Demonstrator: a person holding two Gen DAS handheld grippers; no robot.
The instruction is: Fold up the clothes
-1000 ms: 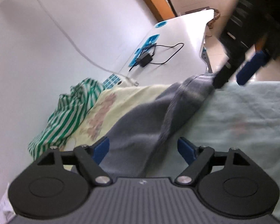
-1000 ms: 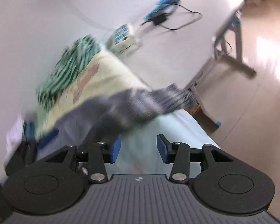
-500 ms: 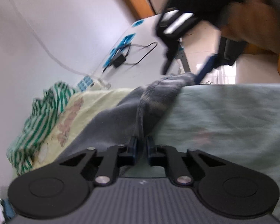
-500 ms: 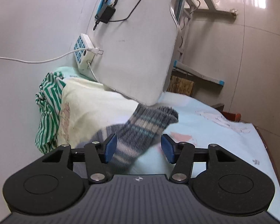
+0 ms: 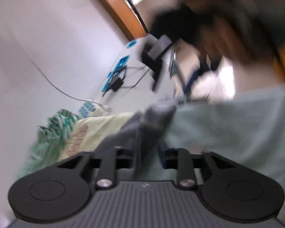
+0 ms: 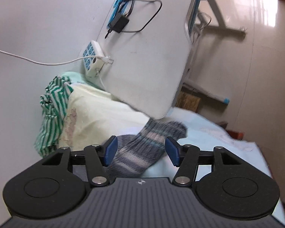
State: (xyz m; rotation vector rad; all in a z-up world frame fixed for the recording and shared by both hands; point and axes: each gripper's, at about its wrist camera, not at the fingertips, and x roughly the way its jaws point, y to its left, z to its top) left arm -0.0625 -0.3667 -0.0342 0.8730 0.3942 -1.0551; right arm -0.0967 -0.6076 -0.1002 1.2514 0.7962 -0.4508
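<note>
Both wrist cameras look steeply down, close over the bed, sharing the striped sock [image 6: 142, 148] [image 5: 153, 117].

left gripper [image 5: 146, 154]: jaws just opening | grey sock [image 5: 142, 131] between them, apparently unpinched

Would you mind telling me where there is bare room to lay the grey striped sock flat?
The pale blue sheet lies bare to the right of the grey striped sock. Left is crowded: the pale yellow garment and the green-and-white striped cloth by the wall.
</note>
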